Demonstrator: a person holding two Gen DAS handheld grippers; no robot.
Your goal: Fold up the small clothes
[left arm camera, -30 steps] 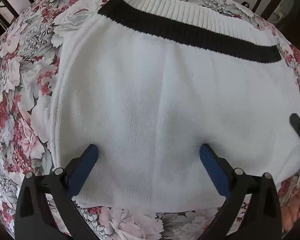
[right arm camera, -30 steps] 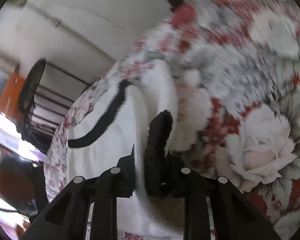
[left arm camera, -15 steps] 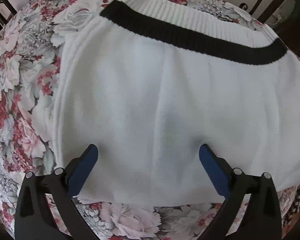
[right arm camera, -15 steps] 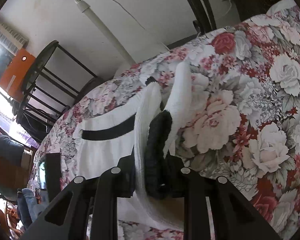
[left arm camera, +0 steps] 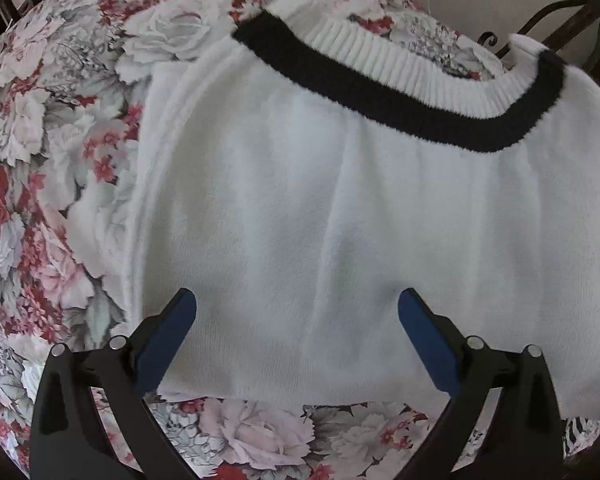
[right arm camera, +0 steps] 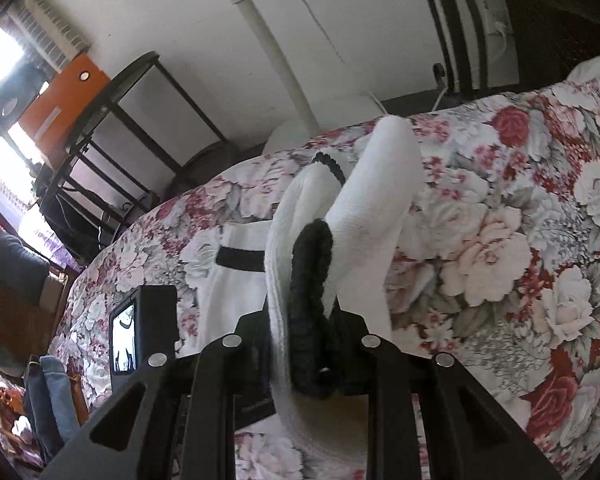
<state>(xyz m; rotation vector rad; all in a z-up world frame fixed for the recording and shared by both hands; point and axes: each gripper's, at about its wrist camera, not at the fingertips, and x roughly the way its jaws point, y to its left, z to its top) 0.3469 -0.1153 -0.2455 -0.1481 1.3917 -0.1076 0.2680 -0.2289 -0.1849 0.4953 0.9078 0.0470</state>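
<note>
A small white knit sweater [left arm camera: 340,208] with a black band and a ribbed white hem lies on a floral tablecloth [left arm camera: 52,128]. My left gripper [left arm camera: 296,320] is open, its blue-padded fingers [left arm camera: 168,332] resting wide apart just over the sweater's near edge. My right gripper [right arm camera: 304,344] is shut on the sweater's right side [right arm camera: 364,208] and holds it lifted off the table, the fabric bunched and folded between the jaws with the black band showing.
The floral cloth [right arm camera: 520,240] covers the round table. Black metal chairs [right arm camera: 112,152] stand behind the table by a white wall. The left gripper's body with its small screen [right arm camera: 140,328] shows at the left of the right wrist view.
My right gripper has lifted the sweater's right side up and inward, curling the hem's right end off the table. The left gripper has stayed open over the near edge.
</note>
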